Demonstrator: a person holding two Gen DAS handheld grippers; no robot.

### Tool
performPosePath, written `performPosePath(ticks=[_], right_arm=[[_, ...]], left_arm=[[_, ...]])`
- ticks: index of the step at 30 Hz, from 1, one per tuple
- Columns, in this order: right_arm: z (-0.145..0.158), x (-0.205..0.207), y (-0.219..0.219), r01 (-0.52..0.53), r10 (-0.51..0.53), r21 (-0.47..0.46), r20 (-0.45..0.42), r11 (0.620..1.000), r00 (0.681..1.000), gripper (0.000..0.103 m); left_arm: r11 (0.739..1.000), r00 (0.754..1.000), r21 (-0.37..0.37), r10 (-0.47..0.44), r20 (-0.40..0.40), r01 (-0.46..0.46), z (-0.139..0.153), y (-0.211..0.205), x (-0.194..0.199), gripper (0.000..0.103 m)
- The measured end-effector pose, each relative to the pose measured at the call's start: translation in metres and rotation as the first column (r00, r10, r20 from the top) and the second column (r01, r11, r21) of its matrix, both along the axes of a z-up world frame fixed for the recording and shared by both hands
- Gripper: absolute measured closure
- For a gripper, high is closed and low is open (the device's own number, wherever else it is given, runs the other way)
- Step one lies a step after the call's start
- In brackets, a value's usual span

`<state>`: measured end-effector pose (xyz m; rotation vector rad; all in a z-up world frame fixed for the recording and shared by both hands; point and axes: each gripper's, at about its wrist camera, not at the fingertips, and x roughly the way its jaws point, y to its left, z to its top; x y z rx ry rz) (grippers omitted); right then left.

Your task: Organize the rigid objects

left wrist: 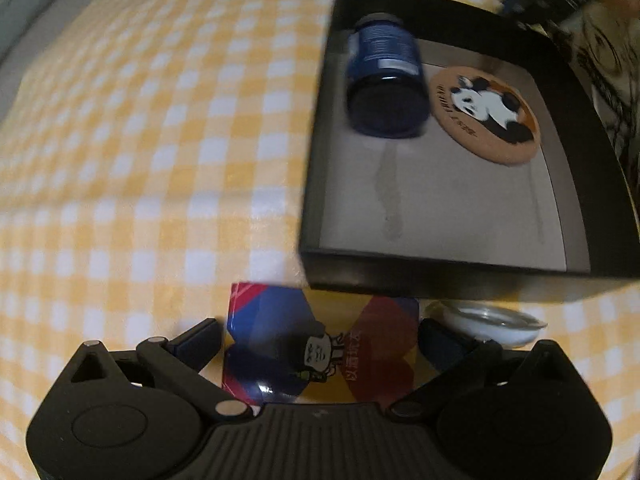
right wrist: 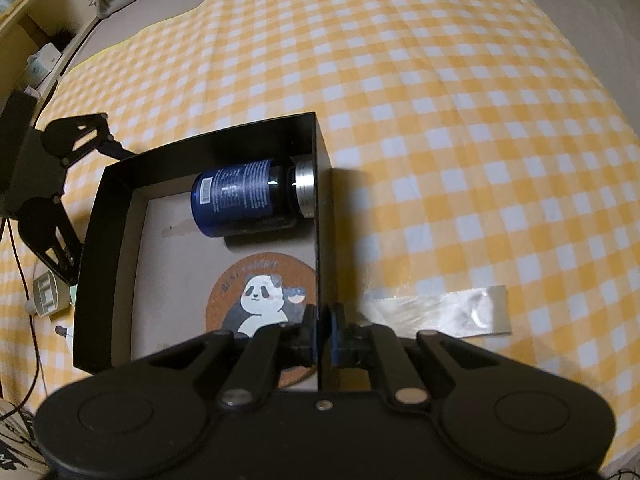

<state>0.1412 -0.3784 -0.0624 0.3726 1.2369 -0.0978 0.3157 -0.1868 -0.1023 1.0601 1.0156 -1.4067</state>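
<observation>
left tongs (left wrist: 320, 344): ours, spread about as wide as they go, nothing pinched. They hang over a colourful card just outside the box, and the pads don't touch it.
card (left wrist: 320, 344): glossy, blue and red patches with a little cartoon figure. It lies flat on the cloth right against the box's near wall, as we see it from the left wrist.
lid (left wrist: 486, 322): small clear round thing, also just outside the box, beside the card.
cloth (left wrist: 140, 160): yellow and white checks, under the box and all around it.
box (left wrist: 460, 276): black, shallow, grey floor.
bottle (right wrist: 240, 196): dark blue with a silver cap, on its side inside the box, cap end against a wall.
coaster (right wrist: 260, 300): cork, round, panda print. It lies flat inside the box, near the bottle but not touching it.
right tongs (right wrist: 323, 330): clamped onto the box's side wall, one finger inside, one outside.
tape (right wrist: 440, 312): a clear strip stuck on the cloth outside the box, on the side of that gripped wall.
</observation>
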Motion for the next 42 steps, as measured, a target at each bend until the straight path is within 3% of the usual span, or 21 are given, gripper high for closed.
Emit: performPosePath(ticks=[2, 6, 11, 18, 24, 32, 37, 42], right_arm=[[0.000, 0.001, -0.001, 0.005, -0.005, 0.010, -0.005, 1.000, 1.000, 0.095], [-0.001, 0.002, -0.002, 0.005, -0.005, 0.020, -0.011, 1.000, 1.000, 0.095], [-0.005, 0.005, -0.004, 0.009, -0.009, 0.023, -0.024, 1.000, 1.000, 0.094], [-0.007, 0.007, -0.001, 0.009, -0.009, 0.009, -0.031, 1.000, 0.999, 0.094], [-0.008, 0.009, 0.002, 0.006, -0.006, -0.013, -0.033, 1.000, 0.999, 0.095], [-0.008, 0.008, 0.002, 0.000, -0.001, -0.024, -0.019, 1.000, 1.000, 0.095], [-0.008, 0.008, 0.002, -0.010, 0.010, -0.031, -0.015, 0.999, 1.000, 0.095], [-0.007, 0.006, 0.004, -0.029, 0.029, -0.044, -0.006, 0.999, 1.000, 0.096]], left_arm=[[0.999, 1.000, -0.027, 0.027, -0.005, -0.027, 0.000, 0.005, 0.004, 0.001], [0.980, 0.983, -0.071, 0.186, -0.010, -0.186, 0.006, 0.020, 0.005, 0.009], [0.919, 0.924, -0.102, 0.381, -0.018, -0.381, 0.009, 0.049, -0.001, 0.010], [0.820, 0.831, -0.151, 0.556, -0.022, -0.552, 0.020, 0.062, -0.008, 0.011], [0.686, 0.716, -0.239, 0.695, -0.065, -0.687, 0.058, 0.080, -0.012, 0.011], [0.506, 0.571, -0.329, 0.809, -0.141, -0.797, 0.122, 0.085, -0.054, 0.010], [0.402, 0.485, -0.324, 0.843, -0.235, -0.856, 0.136, 0.073, -0.083, 0.010], [0.304, 0.400, -0.300, 0.850, -0.344, -0.904, 0.130, 0.050, -0.111, 0.010]])
